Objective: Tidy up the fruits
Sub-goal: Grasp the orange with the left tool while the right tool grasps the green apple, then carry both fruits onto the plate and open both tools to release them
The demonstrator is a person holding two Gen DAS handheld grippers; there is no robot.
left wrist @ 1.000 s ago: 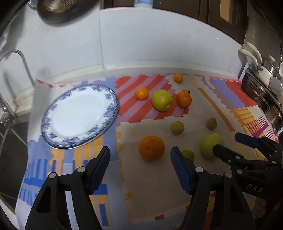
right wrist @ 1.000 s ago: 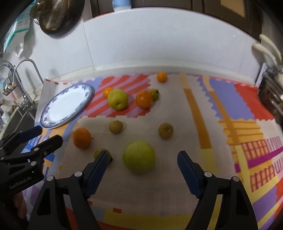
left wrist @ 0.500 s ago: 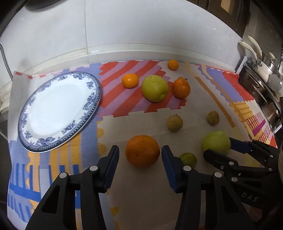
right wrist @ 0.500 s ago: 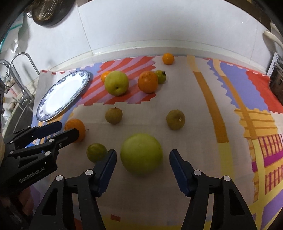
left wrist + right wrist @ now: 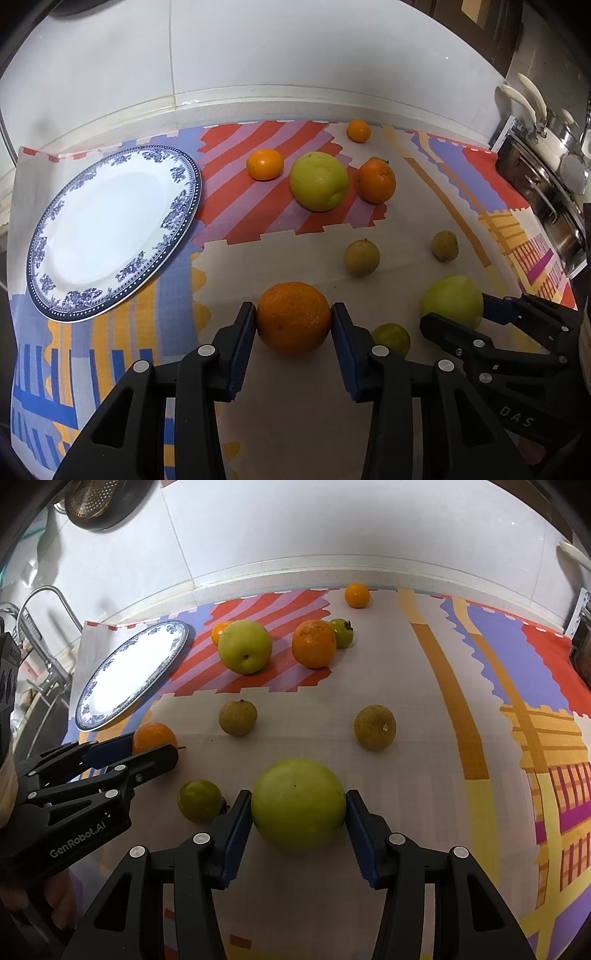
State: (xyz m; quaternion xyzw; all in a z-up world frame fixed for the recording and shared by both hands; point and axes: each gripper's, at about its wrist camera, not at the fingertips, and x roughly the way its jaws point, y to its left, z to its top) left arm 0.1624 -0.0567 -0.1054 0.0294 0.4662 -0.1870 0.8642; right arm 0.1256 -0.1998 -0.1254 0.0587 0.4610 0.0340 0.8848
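The left hand-held gripper is closing on the big orange, pads touching both sides. The right hand-held gripper is closing on the big green fruit the same way. Both fruits sit on the worktop mat, probably headed for the empty plate at ten o'clock.

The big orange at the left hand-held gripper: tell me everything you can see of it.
The big orange is round, with pebbled, dimpled peel and no stem showing. It sits on the pale patch of the patterned mat, between the blue pads of the left hand-held gripper, whose jaws are closing and meet both its sides. A small green fruit lies just right of it.
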